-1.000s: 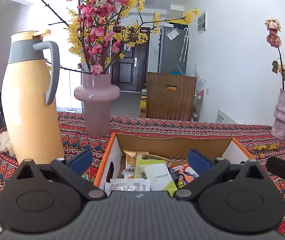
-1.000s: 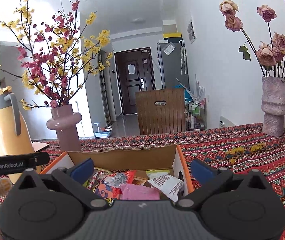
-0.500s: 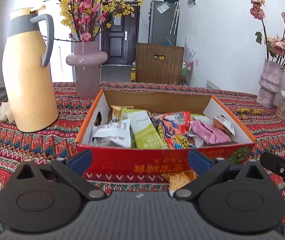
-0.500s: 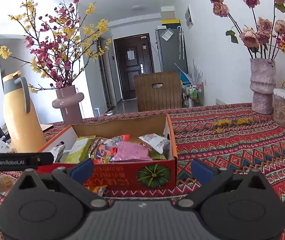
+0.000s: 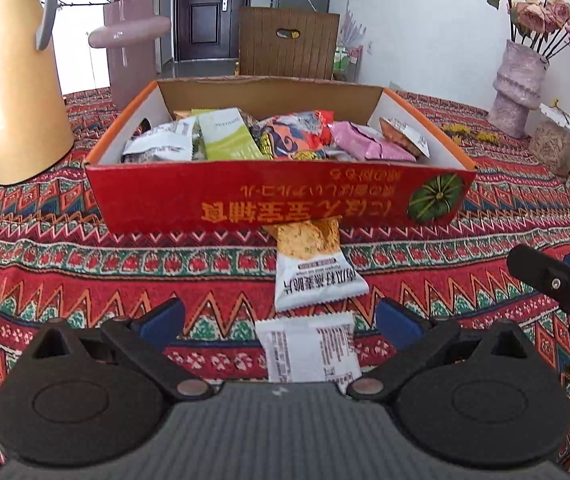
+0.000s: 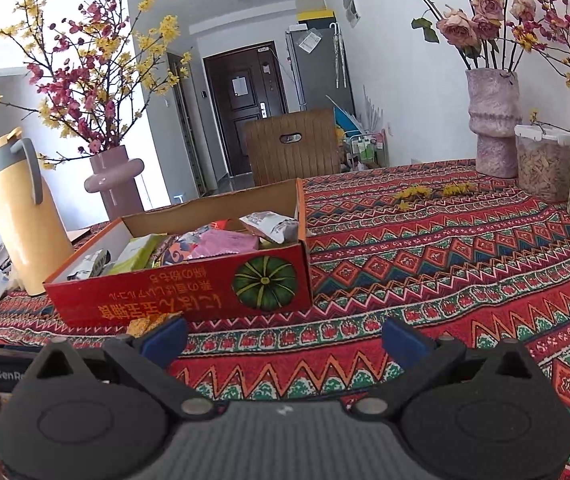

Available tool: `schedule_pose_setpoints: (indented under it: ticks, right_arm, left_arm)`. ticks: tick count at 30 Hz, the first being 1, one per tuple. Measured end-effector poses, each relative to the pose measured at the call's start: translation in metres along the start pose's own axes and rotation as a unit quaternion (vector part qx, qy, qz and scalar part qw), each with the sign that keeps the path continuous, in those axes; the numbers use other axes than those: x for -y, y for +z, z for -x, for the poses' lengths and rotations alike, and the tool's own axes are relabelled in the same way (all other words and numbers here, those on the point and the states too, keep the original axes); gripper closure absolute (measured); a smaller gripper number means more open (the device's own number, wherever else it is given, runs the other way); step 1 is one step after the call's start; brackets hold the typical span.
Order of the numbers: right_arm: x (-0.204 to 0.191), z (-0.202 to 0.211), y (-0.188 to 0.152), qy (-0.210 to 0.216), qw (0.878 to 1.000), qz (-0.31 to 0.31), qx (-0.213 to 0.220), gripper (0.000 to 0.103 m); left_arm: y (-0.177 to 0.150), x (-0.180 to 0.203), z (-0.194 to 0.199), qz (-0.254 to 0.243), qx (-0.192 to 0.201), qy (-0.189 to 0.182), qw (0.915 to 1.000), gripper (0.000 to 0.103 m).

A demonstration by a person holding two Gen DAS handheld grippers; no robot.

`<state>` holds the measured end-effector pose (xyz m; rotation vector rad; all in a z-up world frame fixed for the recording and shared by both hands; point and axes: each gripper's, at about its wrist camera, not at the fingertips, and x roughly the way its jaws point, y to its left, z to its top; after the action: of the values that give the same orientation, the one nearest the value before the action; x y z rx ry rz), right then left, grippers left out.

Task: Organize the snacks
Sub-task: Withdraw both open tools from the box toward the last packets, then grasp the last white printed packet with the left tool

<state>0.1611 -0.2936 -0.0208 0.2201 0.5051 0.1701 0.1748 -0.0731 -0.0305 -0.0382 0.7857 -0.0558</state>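
Glossy cardboard snack box [image 5: 221, 200], crinkly foil packet [image 5: 312, 268]

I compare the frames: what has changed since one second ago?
Both open grippers, left and right, drew back from above the red cardboard snack box, revealing two white snack packets lying on the patterned tablecloth. Nothing was gripped; box contents unchanged.

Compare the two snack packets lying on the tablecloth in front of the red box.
The farther packet shows its printed front, orange on top and white below; the nearer packet shows a plain white back with fine print. The farther packet touches the red box; the nearer packet lies between the open jaws of the left gripper. Both lie flat outside the box.
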Motion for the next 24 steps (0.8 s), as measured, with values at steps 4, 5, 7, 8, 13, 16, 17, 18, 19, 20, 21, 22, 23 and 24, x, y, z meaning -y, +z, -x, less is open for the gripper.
schedule_pose_setpoints:
  ticks: [4, 5, 7, 8, 13, 16, 17, 18, 19, 20, 21, 22, 23, 24]
  right_arm:
    - [0.004, 0.002, -0.004, -0.001, 1.0, -0.003, -0.005, 0.0]
    - [0.004, 0.002, -0.005, -0.001, 1.0, -0.003, -0.006, 0.0]
    - [0.006, 0.002, -0.007, -0.001, 1.0, -0.005, -0.008, 0.0]
    - [0.006, 0.003, -0.007, -0.002, 1.0, -0.005, -0.008, 0.0]
    - [0.009, 0.003, -0.009, -0.001, 1.0, -0.009, -0.009, 0.0]
    - [0.01, 0.004, -0.011, 0.0, 1.0, -0.011, -0.011, 0.0]
    - [0.01, 0.004, -0.011, 0.0, 1.0, -0.011, -0.011, 0.0]
    - [0.01, 0.004, -0.011, 0.0, 1.0, -0.011, -0.012, 0.0]
    - [0.01, 0.004, -0.012, 0.0, 1.0, -0.011, -0.013, 0.0]
    - [0.01, 0.004, -0.012, 0.0, 1.0, -0.012, -0.013, 0.0]
    - [0.01, 0.004, -0.012, 0.0, 1.0, -0.012, -0.014, 0.0]
    - [0.009, 0.004, -0.013, 0.001, 1.0, -0.012, -0.014, 0.0]
    - [0.009, 0.004, -0.013, 0.001, 1.0, -0.012, -0.014, 0.0]
    - [0.008, 0.005, -0.014, 0.002, 1.0, -0.011, -0.015, 0.0]
  left_arm:
    - [-0.008, 0.008, -0.011, -0.005, -0.033, 0.006, 0.9994, 0.0]
    - [-0.009, 0.008, -0.013, -0.004, -0.039, 0.008, 0.9992, 0.0]
    - [-0.011, 0.009, -0.016, -0.001, -0.049, 0.013, 0.9987, 0.0]
    - [-0.012, 0.01, -0.017, -0.004, -0.048, 0.019, 0.9987, 0.0]
    - [-0.014, 0.014, -0.017, -0.01, -0.046, 0.035, 0.9983, 0.0]
    - [-0.014, 0.014, -0.017, -0.008, -0.051, 0.037, 0.998, 0.0]
    - [-0.013, 0.014, -0.017, -0.007, -0.054, 0.038, 0.9978, 0.0]
    - [-0.013, 0.014, -0.016, -0.007, -0.057, 0.038, 0.9976, 0.0]
    - [-0.013, 0.015, -0.016, -0.009, -0.059, 0.036, 0.9976, 0.0]
    - [-0.013, 0.015, -0.016, -0.012, -0.06, 0.033, 0.9975, 0.0]
    - [-0.014, 0.016, -0.015, -0.017, -0.061, 0.029, 0.9975, 0.0]
    - [-0.014, 0.017, -0.015, -0.021, -0.061, 0.025, 0.9976, 0.0]
    - [-0.015, 0.018, -0.014, -0.023, -0.058, 0.024, 0.9978, 0.0]
    - [-0.016, 0.019, -0.013, -0.024, -0.054, 0.026, 0.9979, 0.0]
